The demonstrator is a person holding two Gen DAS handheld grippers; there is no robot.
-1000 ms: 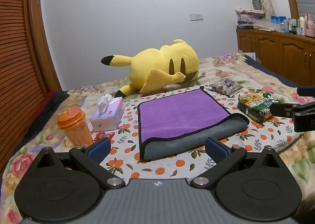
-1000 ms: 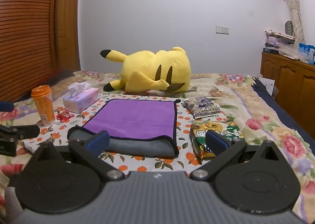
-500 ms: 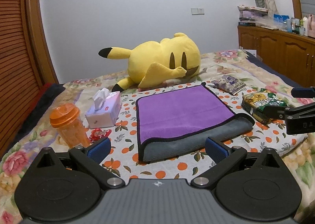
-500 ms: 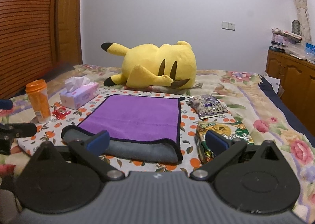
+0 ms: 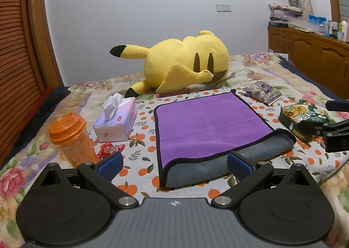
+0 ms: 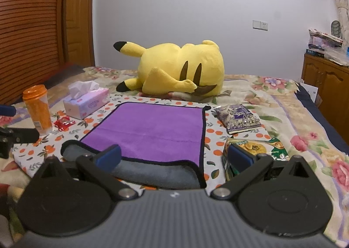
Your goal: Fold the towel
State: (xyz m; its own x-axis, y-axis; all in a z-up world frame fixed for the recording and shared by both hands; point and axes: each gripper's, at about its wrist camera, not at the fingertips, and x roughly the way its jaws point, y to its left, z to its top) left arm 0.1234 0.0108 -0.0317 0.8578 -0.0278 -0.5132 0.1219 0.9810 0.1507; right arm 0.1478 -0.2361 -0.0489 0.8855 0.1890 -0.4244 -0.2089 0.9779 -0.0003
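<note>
The left gripper (image 5: 173, 166) fills the bottom of its own frame with its 2 blue-padded fingers (image 5: 110, 165) spread wide, released and holding nothing; between them, in the lower centre, lies the near edge of the purple microfibre towel with black piping and a grey underside (image 5: 209, 124). The right gripper (image 6: 173, 156) is likewise released, its 2 blue pads (image 6: 240, 156) wide apart at the bottom of its frame, the left pad in front of the towel's grey rolled near edge and the right pad in front of the green crinkly snack bag (image 6: 259, 149); whether either pad touches anything I cannot tell.

The towel lies flat at frame centre on the white cloth printed with oranges (image 5: 141, 154), its purple face up and the grey side showing along the near edge; in the left view the right gripper's black body enters at the right edge. To the left of the towel sit the pale lilac tissue box (image 5: 116, 121), the small red wrapper (image 5: 108, 149) and the translucent orange plastic cup with lid (image 5: 72, 138); to the right, the purple-and-white snack packet (image 6: 238, 118) lies beyond the green bag. Behind the towel, at upper centre, the large yellow plush toy with black-tipped ears (image 6: 181, 69) lies on its side on the floral bedspread (image 6: 283, 104).
</note>
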